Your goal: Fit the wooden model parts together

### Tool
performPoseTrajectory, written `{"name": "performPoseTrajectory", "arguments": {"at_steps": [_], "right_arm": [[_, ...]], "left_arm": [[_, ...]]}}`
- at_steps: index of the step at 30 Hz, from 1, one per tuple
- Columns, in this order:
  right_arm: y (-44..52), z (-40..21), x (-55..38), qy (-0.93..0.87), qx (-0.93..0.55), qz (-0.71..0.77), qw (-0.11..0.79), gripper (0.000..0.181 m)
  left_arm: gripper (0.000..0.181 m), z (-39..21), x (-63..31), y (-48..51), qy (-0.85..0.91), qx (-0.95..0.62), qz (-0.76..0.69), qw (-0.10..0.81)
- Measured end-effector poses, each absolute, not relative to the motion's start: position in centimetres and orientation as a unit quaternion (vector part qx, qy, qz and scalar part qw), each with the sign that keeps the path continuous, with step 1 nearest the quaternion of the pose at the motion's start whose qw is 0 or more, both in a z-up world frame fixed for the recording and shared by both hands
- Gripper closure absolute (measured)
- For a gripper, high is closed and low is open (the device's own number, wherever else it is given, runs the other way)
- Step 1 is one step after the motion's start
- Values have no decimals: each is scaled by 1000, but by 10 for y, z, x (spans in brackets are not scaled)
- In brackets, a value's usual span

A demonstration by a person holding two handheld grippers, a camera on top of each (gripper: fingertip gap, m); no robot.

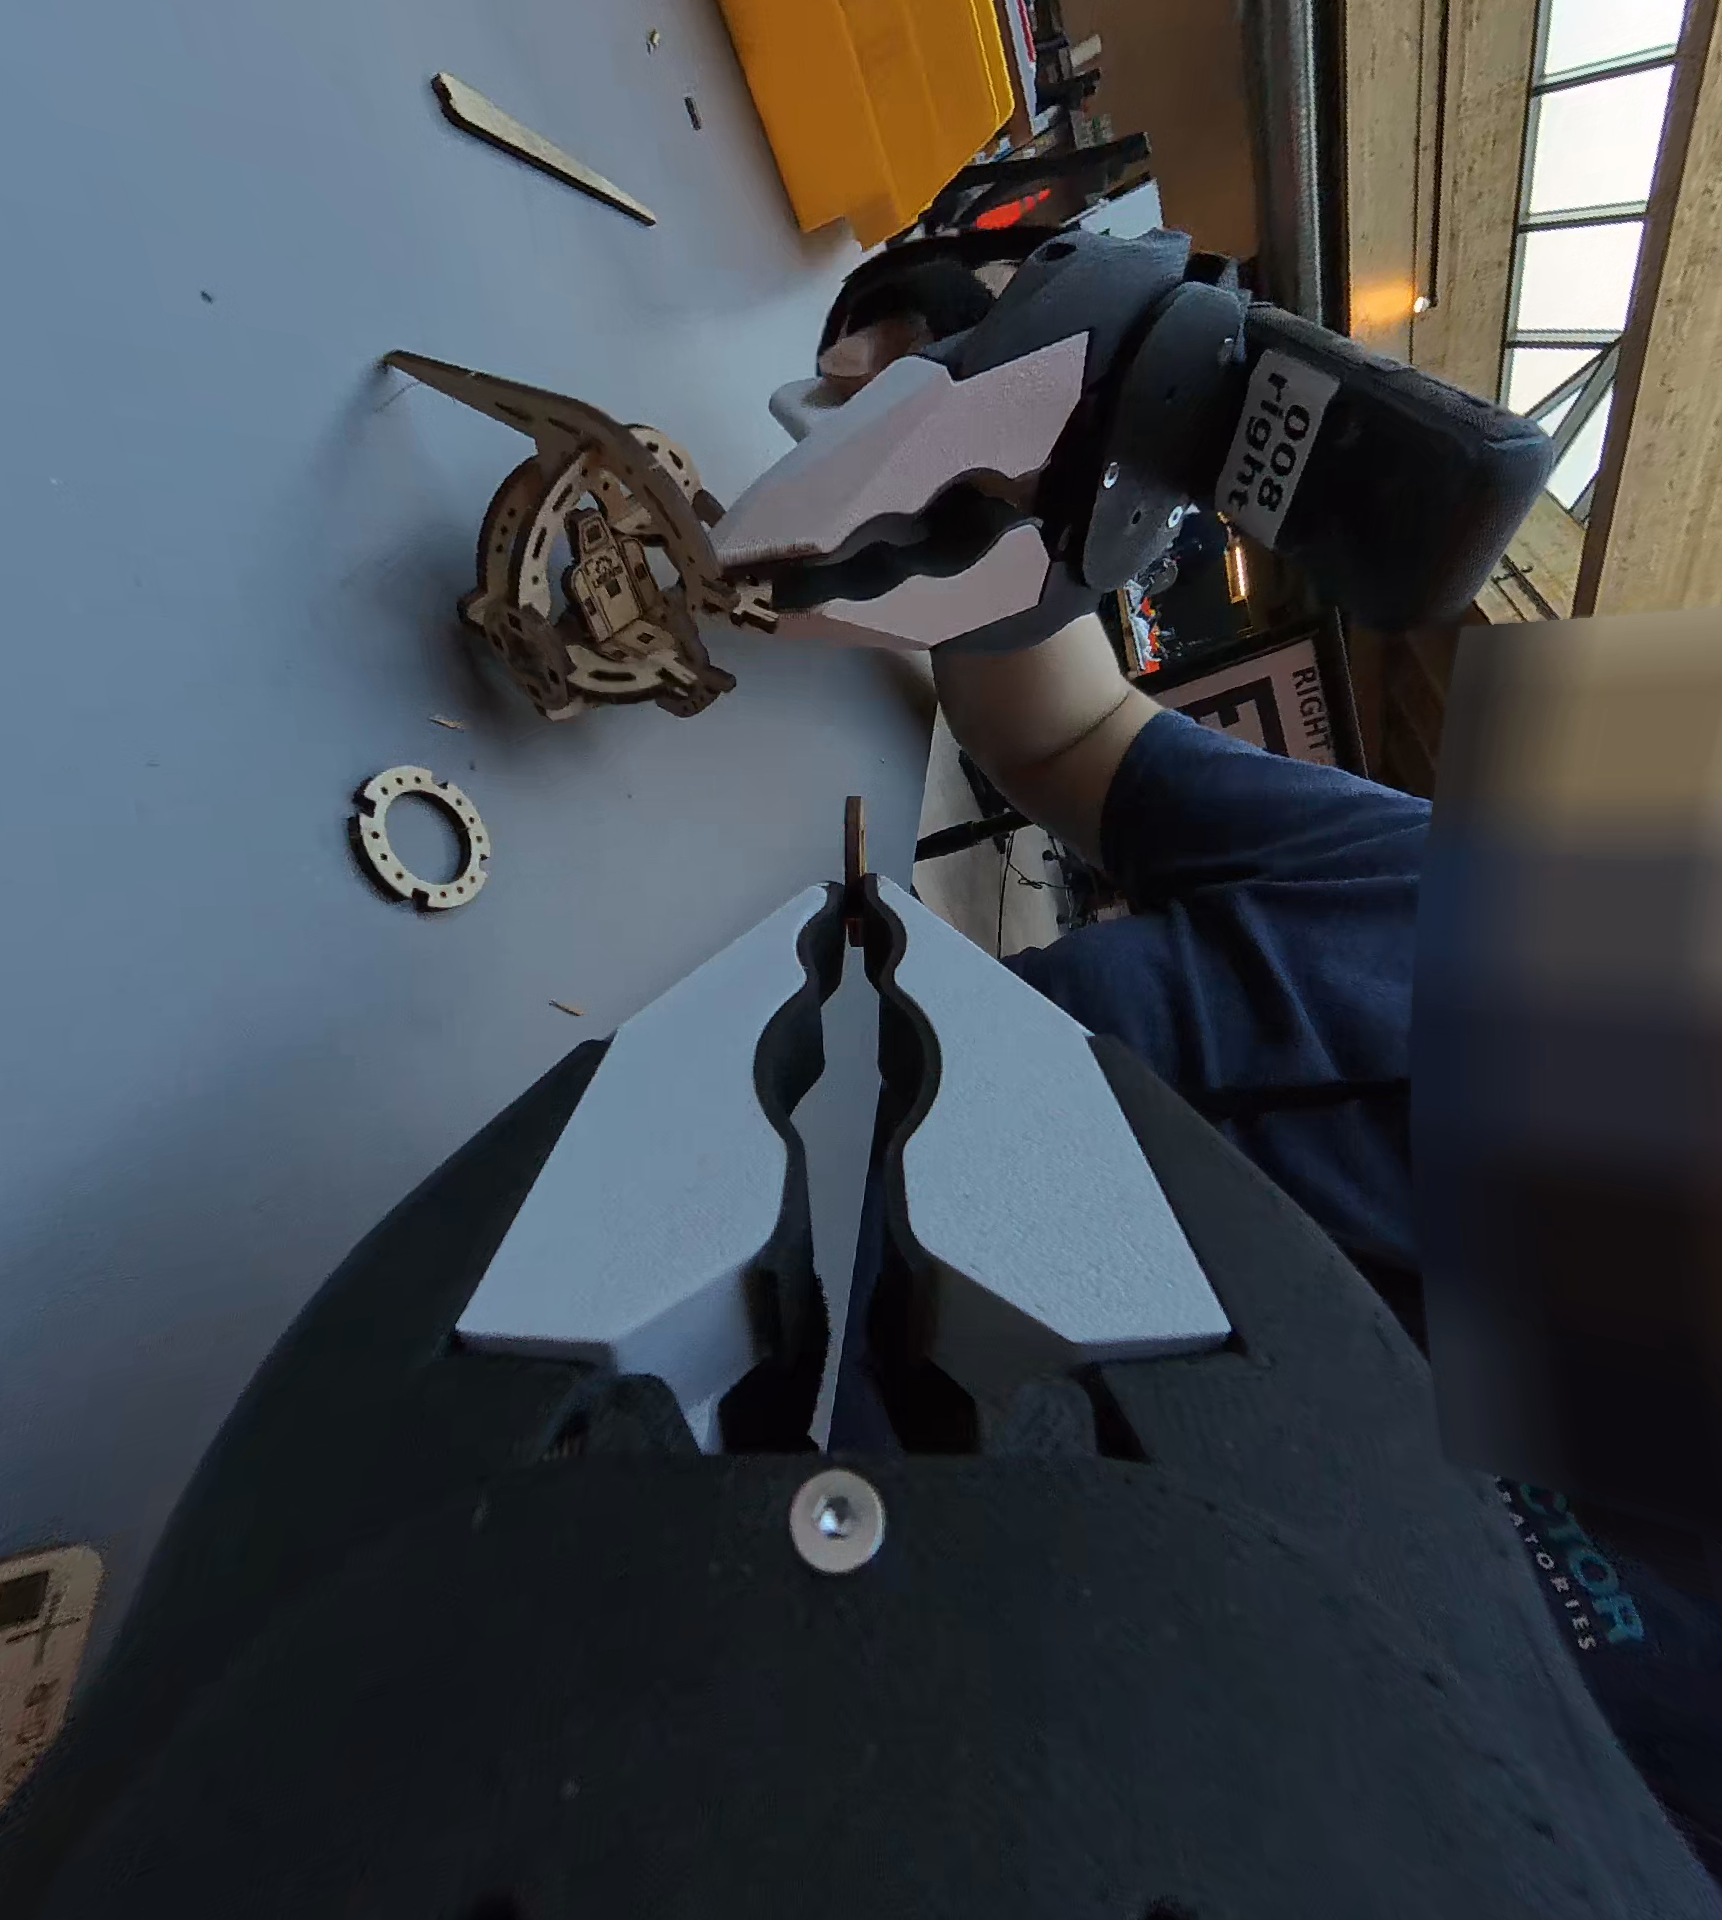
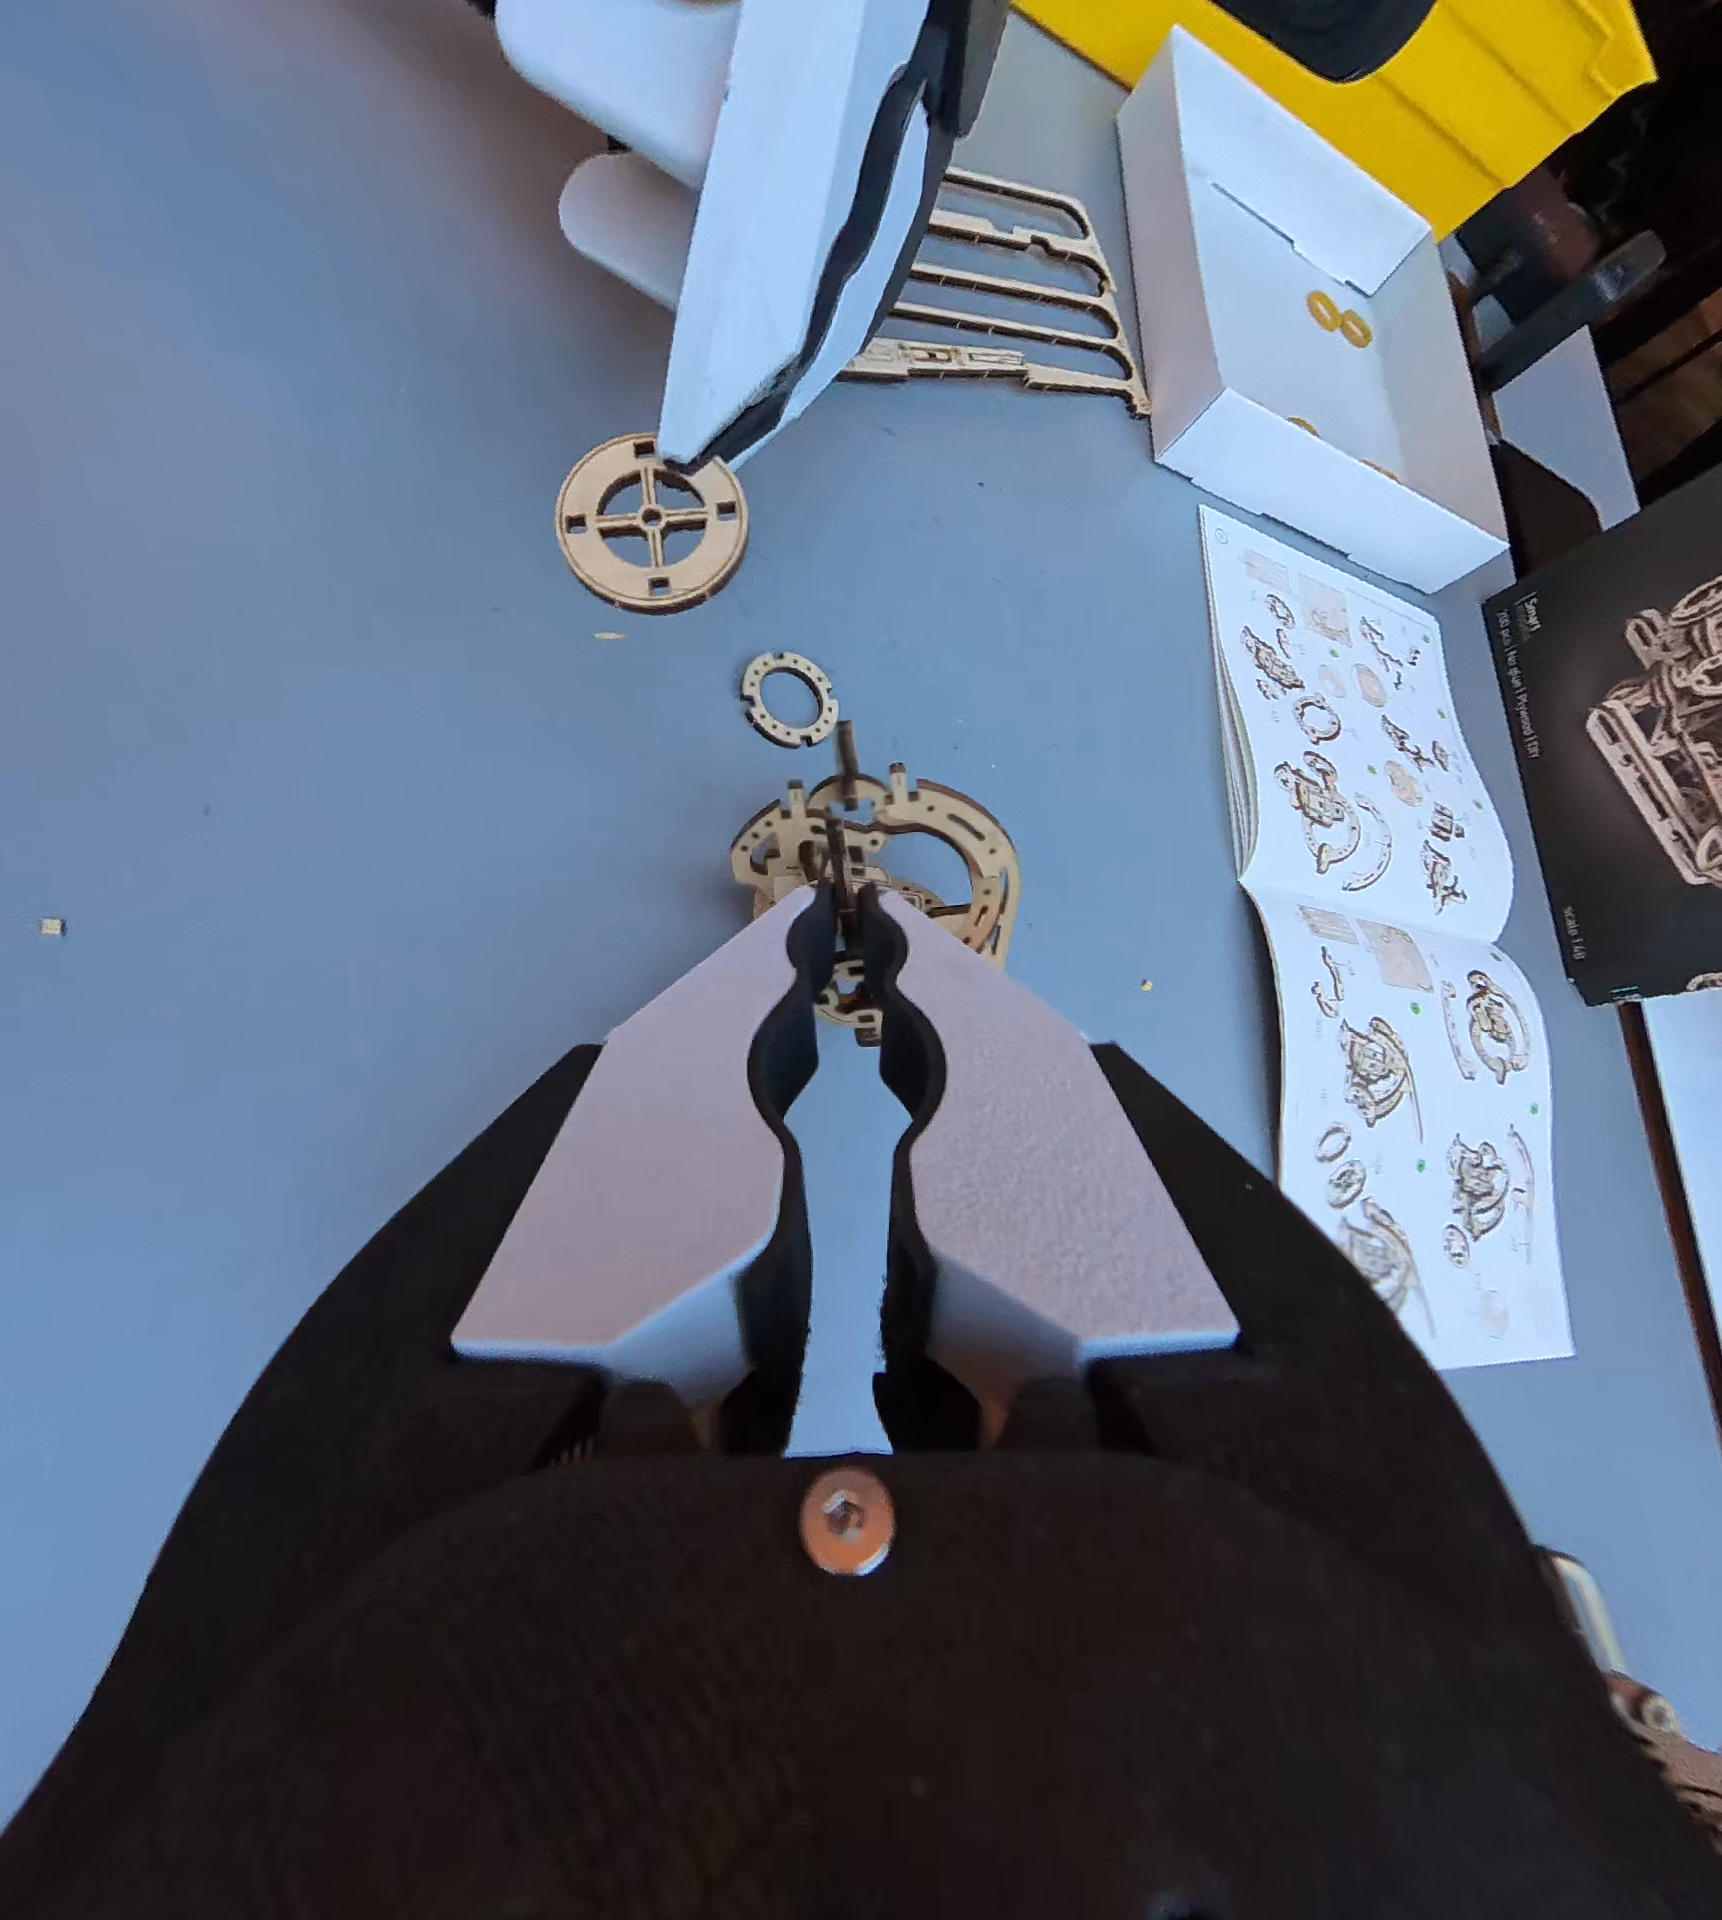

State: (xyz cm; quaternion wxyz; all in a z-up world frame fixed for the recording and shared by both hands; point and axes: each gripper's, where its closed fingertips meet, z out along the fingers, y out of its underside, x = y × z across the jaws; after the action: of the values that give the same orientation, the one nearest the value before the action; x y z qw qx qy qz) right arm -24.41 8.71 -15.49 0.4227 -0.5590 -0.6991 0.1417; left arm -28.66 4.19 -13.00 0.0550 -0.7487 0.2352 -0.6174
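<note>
My left claw is pinching a thin wooden disc by its edge, so from its own camera I see only a sliver of it. From the right camera, that same disc shows as a round wheel with a cross of spokes, the left claw's tips at its rim, down close to the grey table.

My right claw is closed on a thin rib of the half-built wooden model, which rests on the table (from the left camera it looks like a curved cradle with a long tapered arm sticking out). The right claw grips it from the side.

A small notched wooden ring lies flat between the wheel and the model, touching neither. A loose tapered wooden strip lies farther off, near a yellow bin. To the right sit an open instruction booklet, a white box and an emptied wooden parts sheet.
</note>
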Motion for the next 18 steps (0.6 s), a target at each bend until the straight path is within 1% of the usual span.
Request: {"name": "performPoseTrajectory", "arguments": {"at_steps": [7, 12, 18], "right_arm": [[82, -156, -241, -672, -576, 220, 410, 178], [84, -148, -238, -657, -576, 263, 410, 179], [82, -145, -233, -673, -555, 264, 410, 180]], "left_arm": [[181, -133, -279, 46, 259, -744, -614, 49], [181, -118, -272, 59, 337, -739, -579, 63], [180, -107, -260, 60, 427, -733, -530, -7]]}}
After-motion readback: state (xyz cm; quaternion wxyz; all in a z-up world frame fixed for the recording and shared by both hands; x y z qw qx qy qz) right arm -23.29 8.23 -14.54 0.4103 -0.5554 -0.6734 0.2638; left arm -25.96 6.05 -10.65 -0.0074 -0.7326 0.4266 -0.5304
